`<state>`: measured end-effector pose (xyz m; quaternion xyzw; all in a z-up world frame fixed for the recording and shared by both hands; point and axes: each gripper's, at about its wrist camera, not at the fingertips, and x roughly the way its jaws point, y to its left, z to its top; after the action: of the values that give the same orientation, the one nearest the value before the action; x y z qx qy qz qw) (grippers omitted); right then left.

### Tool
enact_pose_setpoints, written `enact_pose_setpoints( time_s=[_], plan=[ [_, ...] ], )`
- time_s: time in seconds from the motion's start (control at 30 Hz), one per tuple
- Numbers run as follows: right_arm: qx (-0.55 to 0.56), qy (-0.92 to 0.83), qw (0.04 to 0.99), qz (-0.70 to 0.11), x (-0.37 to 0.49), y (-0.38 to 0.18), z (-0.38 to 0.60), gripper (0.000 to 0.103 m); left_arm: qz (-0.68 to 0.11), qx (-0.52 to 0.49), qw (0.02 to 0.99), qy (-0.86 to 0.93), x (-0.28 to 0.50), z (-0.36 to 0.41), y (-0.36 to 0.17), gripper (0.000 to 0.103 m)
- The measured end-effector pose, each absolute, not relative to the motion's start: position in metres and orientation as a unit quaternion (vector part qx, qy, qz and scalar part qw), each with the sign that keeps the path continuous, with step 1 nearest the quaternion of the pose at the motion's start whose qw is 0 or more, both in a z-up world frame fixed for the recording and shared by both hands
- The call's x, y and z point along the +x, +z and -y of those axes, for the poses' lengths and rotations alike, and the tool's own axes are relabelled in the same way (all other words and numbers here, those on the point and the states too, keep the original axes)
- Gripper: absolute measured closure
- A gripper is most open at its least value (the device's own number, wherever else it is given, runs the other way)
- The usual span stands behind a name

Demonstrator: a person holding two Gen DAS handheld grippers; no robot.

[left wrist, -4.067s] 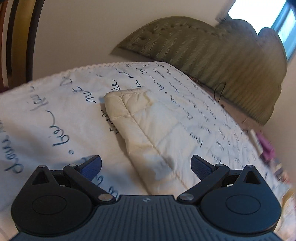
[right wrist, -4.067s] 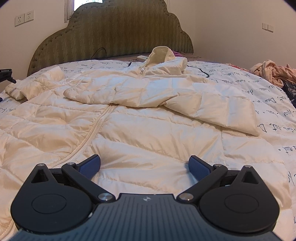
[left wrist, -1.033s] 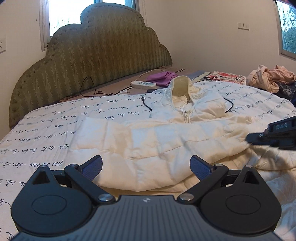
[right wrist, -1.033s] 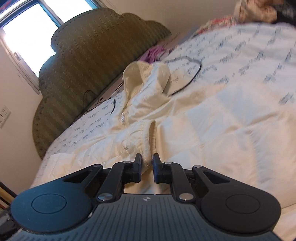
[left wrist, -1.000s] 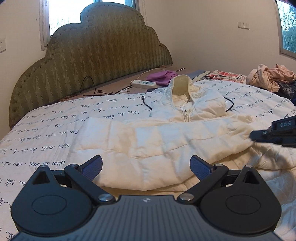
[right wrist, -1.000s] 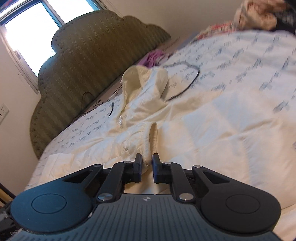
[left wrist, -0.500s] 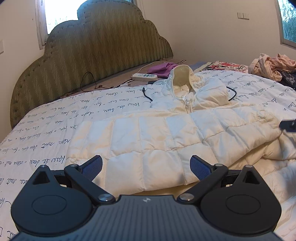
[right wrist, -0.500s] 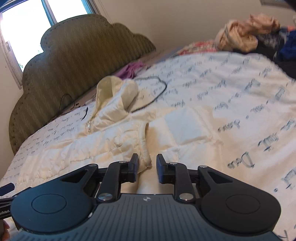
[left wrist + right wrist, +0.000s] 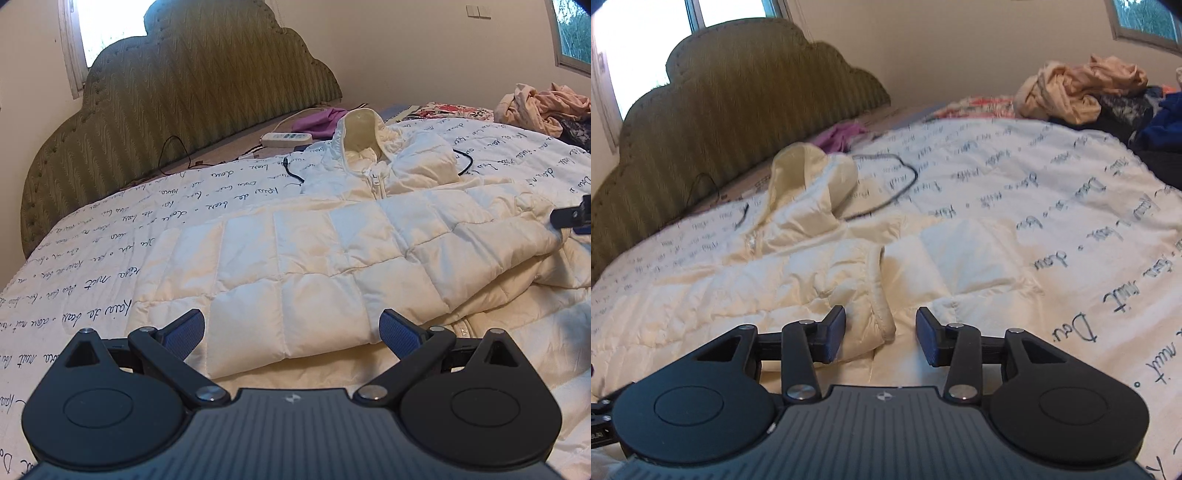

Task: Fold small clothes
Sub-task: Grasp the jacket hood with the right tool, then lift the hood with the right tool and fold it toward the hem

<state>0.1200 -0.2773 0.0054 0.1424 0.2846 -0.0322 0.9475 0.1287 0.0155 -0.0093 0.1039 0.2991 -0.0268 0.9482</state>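
Observation:
A cream quilted puffer jacket (image 9: pixel 332 251) lies zipped on the bed, hood (image 9: pixel 360 127) toward the headboard, one sleeve folded across its front. My left gripper (image 9: pixel 291 334) hovers open just before that sleeve's cuff end, touching nothing. In the right wrist view the same jacket (image 9: pixel 798 266) shows its other sleeve's cuff (image 9: pixel 882 314) lying between the fingers of my right gripper (image 9: pixel 881 334). Its jaws are opening and the pads stand clear of the cuff. A tip of the right gripper (image 9: pixel 574 218) shows at the left wrist view's right edge.
The bedspread (image 9: pixel 110 258) is white with dark handwriting. A green padded headboard (image 9: pixel 184 92) stands behind. A black cable (image 9: pixel 886 192), a white remote (image 9: pixel 286 138) and a purple cloth (image 9: pixel 321 120) lie near the hood. A pile of clothes (image 9: pixel 1082 88) sits at the far right.
My right gripper, shut on the sleeve cuff a second ago, has opened and let it drop onto the jacket, rolling upright. The left gripper stays open and nearly still.

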Motion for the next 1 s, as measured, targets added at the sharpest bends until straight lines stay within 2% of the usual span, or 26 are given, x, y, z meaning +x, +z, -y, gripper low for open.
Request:
enact_pose_setpoints(
  time_s=[0.03,0.1,0.13,0.23,0.47,0.73,0.9,1.0],
  plan=[
    [0.131,-0.031,0.952,-0.276,0.117,0.008,0.274,0.051,-0.301,0.100,0.948,-0.027,0.129,-0.016,-0.009,0.001],
    [0.111,-0.021,0.951,-0.287,0.119,0.009,0.269,0.035,-0.306,0.091,0.947,-0.029,0.130,-0.016,-0.008,0.001],
    [0.104,-0.018,0.947,-0.302,0.124,0.005,0.268,0.032,-0.305,0.088,0.948,-0.032,0.129,-0.016,-0.007,0.001],
    [0.099,-0.034,0.939,-0.327,0.129,-0.008,0.274,0.034,-0.300,0.080,0.949,-0.043,0.127,-0.015,-0.001,0.001],
    [0.123,-0.027,0.959,-0.253,0.118,0.025,0.279,0.032,-0.285,0.058,0.955,-0.053,0.139,-0.005,-0.004,0.001],
    [0.088,0.033,0.953,-0.287,0.195,0.062,0.252,0.031,-0.291,0.049,0.953,-0.061,0.141,-0.003,-0.037,0.000],
    [0.098,0.012,0.948,-0.304,0.281,0.065,0.241,0.014,-0.287,0.070,0.953,-0.065,0.138,0.002,-0.047,0.000],
    [0.150,-0.008,0.940,-0.307,0.333,0.060,0.249,0.014,-0.288,0.079,0.952,-0.065,0.139,0.006,-0.050,0.000]
  ],
)
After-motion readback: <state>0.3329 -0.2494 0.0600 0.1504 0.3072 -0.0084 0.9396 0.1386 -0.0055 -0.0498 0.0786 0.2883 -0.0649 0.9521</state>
